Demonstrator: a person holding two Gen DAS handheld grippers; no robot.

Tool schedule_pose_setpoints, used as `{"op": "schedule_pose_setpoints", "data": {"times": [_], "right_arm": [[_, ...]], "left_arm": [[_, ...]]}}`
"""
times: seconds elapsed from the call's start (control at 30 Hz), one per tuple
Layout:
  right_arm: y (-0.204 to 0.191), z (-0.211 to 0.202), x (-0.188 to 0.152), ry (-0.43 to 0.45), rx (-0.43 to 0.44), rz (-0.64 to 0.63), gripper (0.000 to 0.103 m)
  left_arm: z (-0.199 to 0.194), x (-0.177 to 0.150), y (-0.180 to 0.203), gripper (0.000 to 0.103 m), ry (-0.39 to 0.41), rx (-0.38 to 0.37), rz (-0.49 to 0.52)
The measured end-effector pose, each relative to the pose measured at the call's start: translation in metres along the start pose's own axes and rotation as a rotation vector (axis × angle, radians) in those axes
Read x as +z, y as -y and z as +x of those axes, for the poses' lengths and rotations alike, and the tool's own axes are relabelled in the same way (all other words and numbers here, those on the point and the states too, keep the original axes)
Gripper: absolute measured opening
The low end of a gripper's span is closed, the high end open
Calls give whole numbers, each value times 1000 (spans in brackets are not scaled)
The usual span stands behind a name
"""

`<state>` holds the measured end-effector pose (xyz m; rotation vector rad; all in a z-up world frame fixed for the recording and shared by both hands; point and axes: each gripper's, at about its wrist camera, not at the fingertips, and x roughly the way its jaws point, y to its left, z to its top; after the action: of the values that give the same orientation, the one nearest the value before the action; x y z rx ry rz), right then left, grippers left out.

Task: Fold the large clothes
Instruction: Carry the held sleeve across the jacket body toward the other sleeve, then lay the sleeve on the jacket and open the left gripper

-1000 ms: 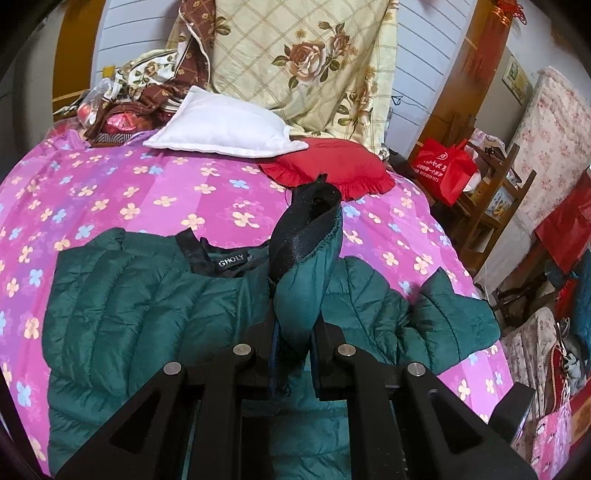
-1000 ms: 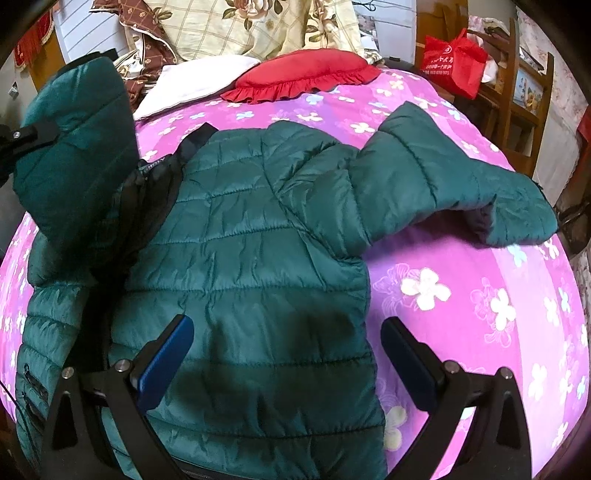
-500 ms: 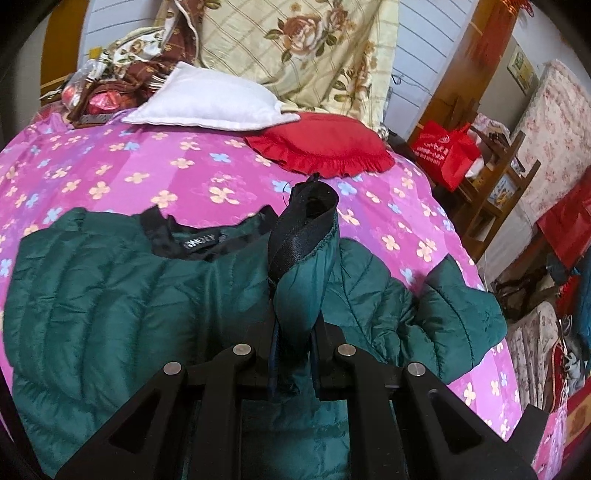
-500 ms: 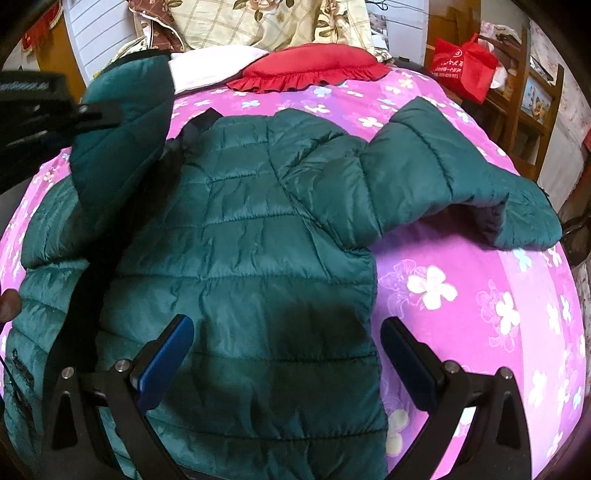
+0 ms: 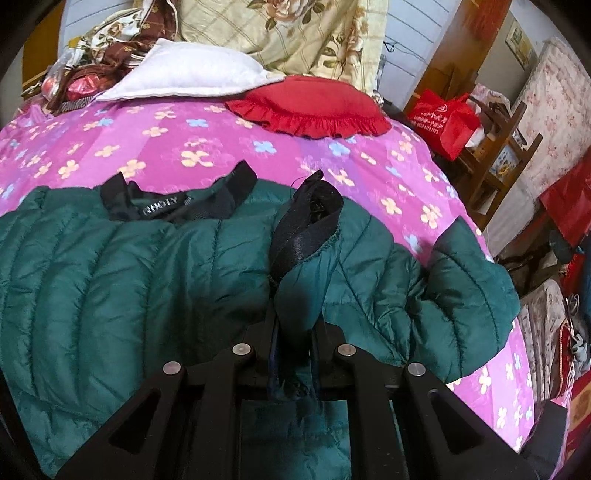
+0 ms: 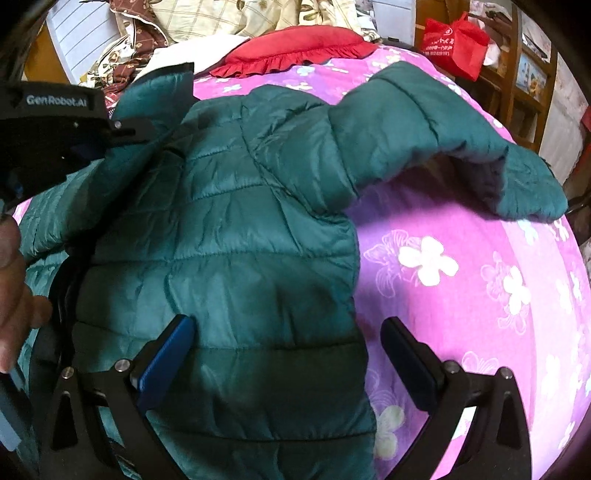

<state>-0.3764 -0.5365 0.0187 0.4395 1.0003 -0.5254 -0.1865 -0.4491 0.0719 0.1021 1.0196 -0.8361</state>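
A dark green quilted jacket (image 5: 110,288) lies flat on a pink flowered bedspread (image 5: 184,140), its black collar (image 5: 177,206) toward the pillows. My left gripper (image 5: 295,332) is shut on the cuff of the jacket's left sleeve (image 5: 306,258) and holds it above the jacket's body. In the right wrist view the jacket (image 6: 240,240) fills the middle and its other sleeve (image 6: 443,140) stretches out to the right. My right gripper (image 6: 288,354) is open and empty over the jacket's lower right side. The left gripper (image 6: 74,125) shows there at the upper left.
A white pillow (image 5: 184,74), a red ruffled cushion (image 5: 314,103) and a floral quilt (image 5: 295,33) lie at the head of the bed. A red bag (image 5: 443,122) sits on a wooden chair (image 5: 506,155) to the right. The bed edge drops off on the right.
My left gripper has carried the sleeve cuff to the right, over the jacket's body toward the middle. My right gripper has stayed open over the lower hem.
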Motion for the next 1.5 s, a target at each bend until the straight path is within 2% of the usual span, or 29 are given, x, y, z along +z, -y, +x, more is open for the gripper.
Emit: {"op": "schedule_pose_setpoints", "data": {"times": [0.3,0.47,0.6,0.8,1.03,1.2,1.3,1.5], "right_arm": [[6,-3,-6,-11,1,18,103],[9,-7,-9,-14,-3,29,103],[9,-8,-9,-15,-8,36,103],[5,-17,-11,-14,-7,32,103],[-6,-31,-3,19,24,33,103],[-17,-34,23,56,84,63,103],[-28,-28,44,79,98,64,103],[-47,15,89,27,92,64,103]], "left_arm": [[19,-8,0,0,-43,-28,-21],[12,-10,-1,19,-61,-82,-40],[-6,-11,1,32,-34,-114,-40],[-37,-14,-12,34,-20,-115,-46],[-99,-19,-75,34,47,12,-75],[-138,-27,-144,34,112,193,-123],[-146,-33,-183,34,111,291,-158],[-145,-47,-243,34,110,346,-271]]}}
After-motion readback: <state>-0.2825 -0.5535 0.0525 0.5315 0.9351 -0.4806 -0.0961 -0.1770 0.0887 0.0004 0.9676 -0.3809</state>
